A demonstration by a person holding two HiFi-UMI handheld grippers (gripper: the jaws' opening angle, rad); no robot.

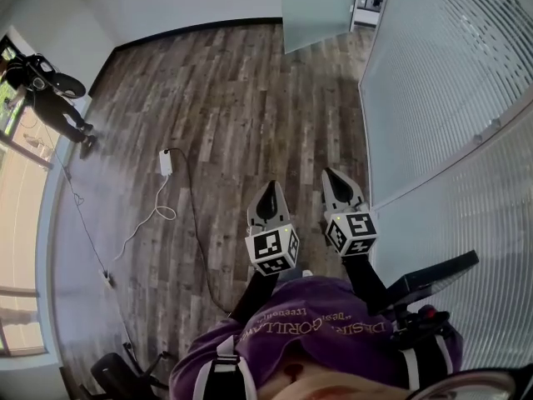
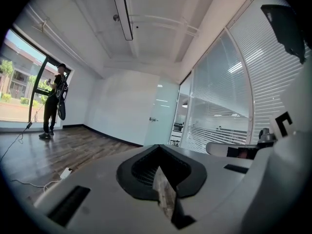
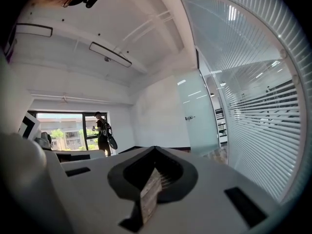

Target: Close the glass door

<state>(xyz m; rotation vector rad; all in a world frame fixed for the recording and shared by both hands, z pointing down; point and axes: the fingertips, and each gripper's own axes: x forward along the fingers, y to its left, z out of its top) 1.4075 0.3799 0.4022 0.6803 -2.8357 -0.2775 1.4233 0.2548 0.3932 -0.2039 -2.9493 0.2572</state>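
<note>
- Glass door: a frosted panel at the top centre of the head view, well apart from both grippers. A gap between its right edge and the striped glass partition shows shelving beyond.
- In the left gripper view we see the same door just right of centre, with a small handle near its left edge. In the right gripper view it also stands right of centre, next to the partition.
- Left gripper: at the lower centre of the head view, pointing up the frame toward the door. Its jaws are clenched together with nothing between them, and its own view shows only a thin slit.
- Right gripper: just beside the left one and nearer the partition, pointing the same way. We read its jaws as pressed together and likewise empty.
- Each gripper carries a marker cube at its rear end.
- Wooden floor: grey-brown planks fill the middle of the head view. A white adapter and its dark cable lie left of the grippers.
- Person: in dark clothing at the upper left of the head view, standing by the window.
- Purple garment: at the bottom edge, on the wearer of the head camera.
</note>
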